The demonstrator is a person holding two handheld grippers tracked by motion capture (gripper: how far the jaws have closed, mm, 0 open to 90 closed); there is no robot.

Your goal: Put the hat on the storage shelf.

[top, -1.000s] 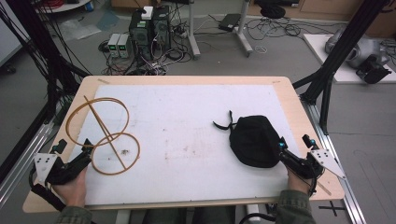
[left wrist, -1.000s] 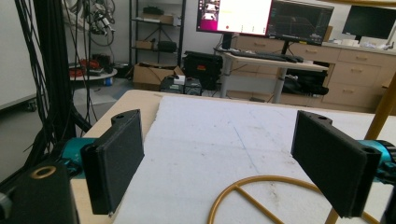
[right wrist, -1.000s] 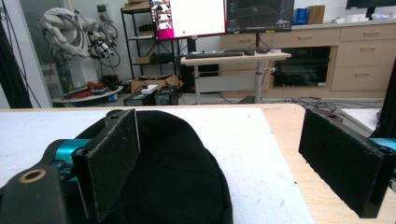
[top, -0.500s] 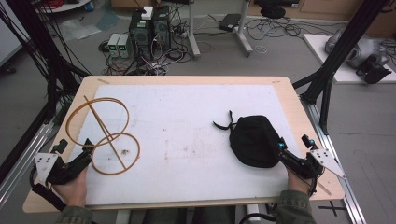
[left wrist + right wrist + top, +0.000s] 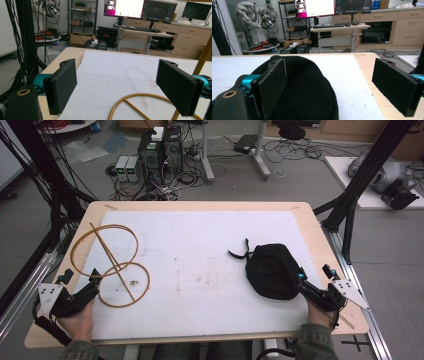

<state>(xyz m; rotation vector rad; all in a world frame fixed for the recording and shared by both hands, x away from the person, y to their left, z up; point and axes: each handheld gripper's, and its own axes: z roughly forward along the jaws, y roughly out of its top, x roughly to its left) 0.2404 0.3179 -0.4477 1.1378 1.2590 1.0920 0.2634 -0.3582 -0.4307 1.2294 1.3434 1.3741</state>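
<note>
A gold wire frame (image 5: 112, 261), two rings joined by a straight rod, lies on the white mat at the left. My left gripper (image 5: 80, 276) sits open just in front of it near the table's front-left corner. In the left gripper view the smaller ring (image 5: 140, 96) curves between the spread jaws of my left gripper (image 5: 120, 87). At the right, a black cap (image 5: 270, 270) with a strap rests on the mat. My right gripper (image 5: 314, 272) is open at the cap's near right edge. In the right gripper view its left jaw overlaps the cap (image 5: 307, 85), and my right gripper (image 5: 334, 87) holds nothing.
The white mat (image 5: 200, 245) covers most of the wooden table (image 5: 200, 206). Black frame posts stand beside both table ends. On the floor beyond the far edge are computer boxes (image 5: 160, 150) and cables. A person's hands hold both grippers at the front edge.
</note>
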